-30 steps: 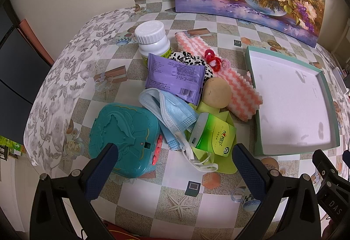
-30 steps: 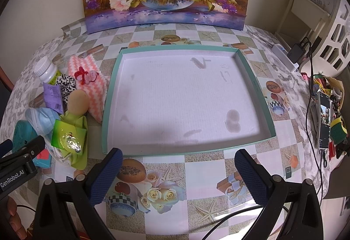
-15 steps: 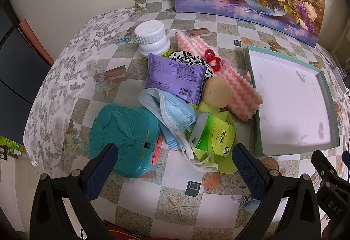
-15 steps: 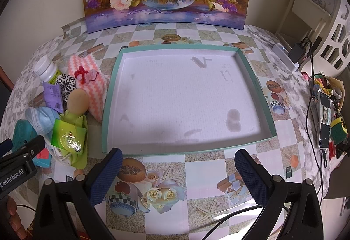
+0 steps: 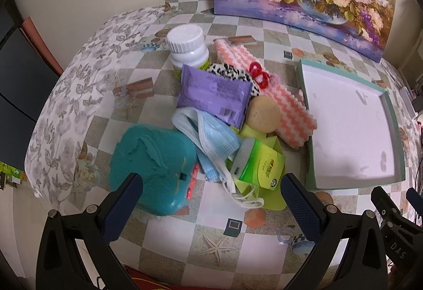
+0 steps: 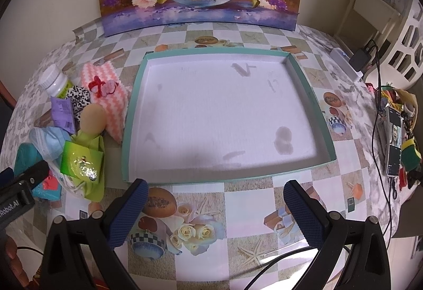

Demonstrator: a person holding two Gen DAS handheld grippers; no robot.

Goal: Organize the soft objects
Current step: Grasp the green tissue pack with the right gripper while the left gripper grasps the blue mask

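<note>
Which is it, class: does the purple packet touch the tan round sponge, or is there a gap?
Touching. In the left wrist view the purple packet's lower right corner meets the tan round sponge, with no tablecloth showing between them.

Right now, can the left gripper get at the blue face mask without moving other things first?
Probably yes. The left gripper is open; the blue face mask lies mostly uncovered, between the teal case and green box.

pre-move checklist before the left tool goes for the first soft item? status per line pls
1. Left tool open, holding nothing: ok.
2. Right tool open, holding nothing: ok.
3. Tray empty, ready to receive: ok.
4. Blue face mask on top of the pile and reachable: ok.
5. Mask loops free of the green packet: cannot tell.
6. Hard teal case out of the left tool's path: not ok, it sits right at the left finger.
</note>
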